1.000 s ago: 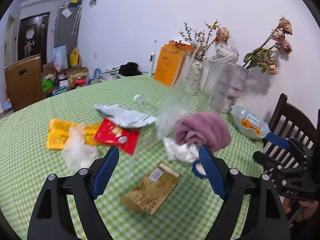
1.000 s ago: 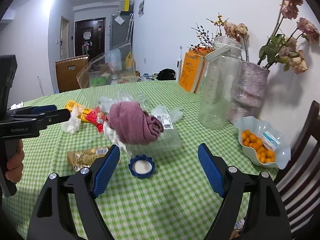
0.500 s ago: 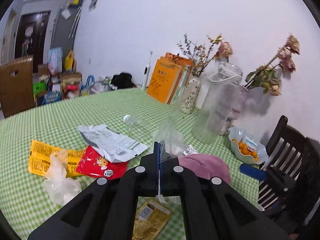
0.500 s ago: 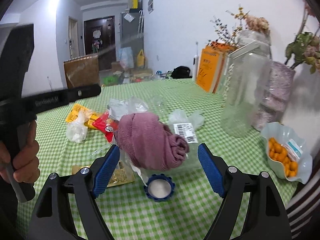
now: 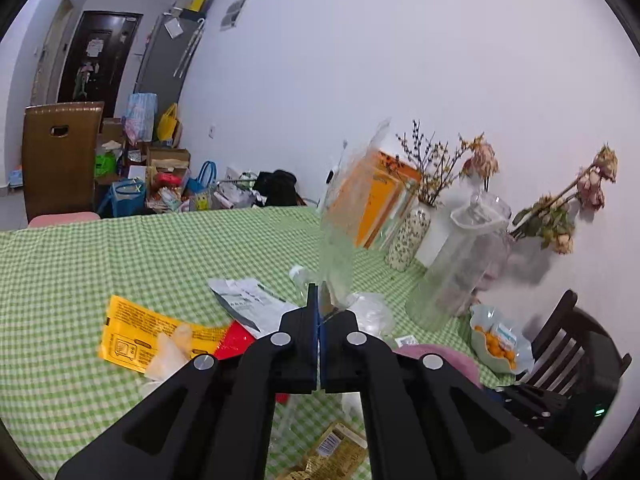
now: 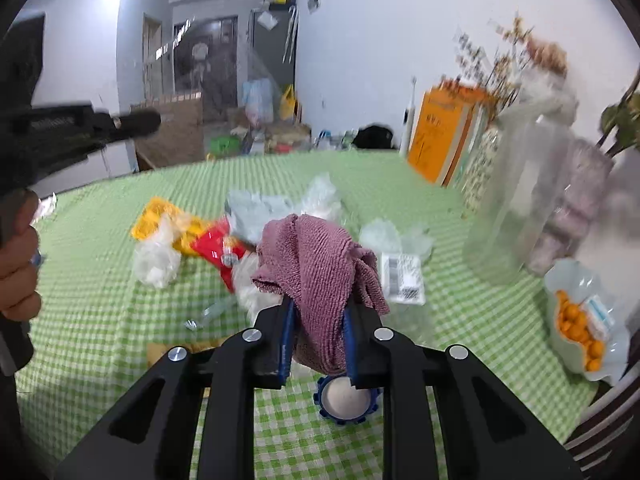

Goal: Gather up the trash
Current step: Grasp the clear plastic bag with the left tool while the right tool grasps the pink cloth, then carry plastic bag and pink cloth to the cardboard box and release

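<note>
Right tongs (image 6: 318, 334) are closing on the purple cloth (image 6: 316, 264), just above the blue lid (image 6: 346, 398). Left tongs (image 5: 318, 336) are clamped on a clear plastic bag (image 5: 340, 236). Wrappers (image 6: 188, 236) lie beyond the cloth on the table (image 6: 100, 320). Judged step: opening the bag; next, lift the cloth aside.

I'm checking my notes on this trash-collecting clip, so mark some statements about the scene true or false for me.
1. The right hand-held gripper has the purple cloth between its closing jaws. True.
2. The left hand-held gripper stands wide open. False: it is shut, pinching the edge of a clear plastic bag.
3. The blue cap lies on the green checked tablecloth. True.
4. The light blue bowl is empty. False: it holds small orange pieces.
5. The yellow wrapper is in a gripper. False: it lies on the tablecloth.
</note>
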The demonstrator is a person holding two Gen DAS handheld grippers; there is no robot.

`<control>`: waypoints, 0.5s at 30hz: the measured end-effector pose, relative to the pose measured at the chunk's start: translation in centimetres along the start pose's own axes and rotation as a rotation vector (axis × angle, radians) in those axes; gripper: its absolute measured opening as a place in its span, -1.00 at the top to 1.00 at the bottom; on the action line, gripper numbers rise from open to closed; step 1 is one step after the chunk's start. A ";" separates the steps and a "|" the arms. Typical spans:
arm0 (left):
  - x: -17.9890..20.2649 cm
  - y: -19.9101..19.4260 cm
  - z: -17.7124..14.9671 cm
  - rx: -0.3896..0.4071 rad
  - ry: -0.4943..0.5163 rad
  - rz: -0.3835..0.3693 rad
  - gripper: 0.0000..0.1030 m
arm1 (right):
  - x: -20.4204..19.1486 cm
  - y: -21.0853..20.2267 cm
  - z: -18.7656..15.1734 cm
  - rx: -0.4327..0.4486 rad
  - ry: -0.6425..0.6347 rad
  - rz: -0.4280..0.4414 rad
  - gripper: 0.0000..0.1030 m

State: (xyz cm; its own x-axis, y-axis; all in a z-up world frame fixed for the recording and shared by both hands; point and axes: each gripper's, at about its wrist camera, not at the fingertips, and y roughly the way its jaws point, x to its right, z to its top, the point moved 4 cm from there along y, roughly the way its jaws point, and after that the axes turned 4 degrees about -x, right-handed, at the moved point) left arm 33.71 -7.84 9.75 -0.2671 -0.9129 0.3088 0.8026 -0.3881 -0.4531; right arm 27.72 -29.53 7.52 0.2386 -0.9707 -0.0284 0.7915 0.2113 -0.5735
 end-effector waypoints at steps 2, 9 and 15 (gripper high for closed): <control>0.2 -0.9 0.4 0.024 0.000 -0.007 1.00 | 0.5 -2.2 0.6 0.041 0.003 -0.019 0.61; 1.7 -3.4 1.1 0.072 0.017 -0.061 1.00 | 2.2 -6.4 0.2 0.084 0.026 -0.080 0.60; 5.1 -5.7 0.8 0.095 0.089 -0.158 1.00 | 4.8 -9.9 -1.5 0.102 0.073 -0.150 0.60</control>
State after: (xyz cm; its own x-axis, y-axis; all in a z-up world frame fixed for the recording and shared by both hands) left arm 28.21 -10.22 14.61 -0.4359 -0.8510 0.2929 0.7927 -0.5171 -0.3227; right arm 20.19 -36.48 11.83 0.0756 -0.9971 -0.0102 0.8687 0.0709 -0.4902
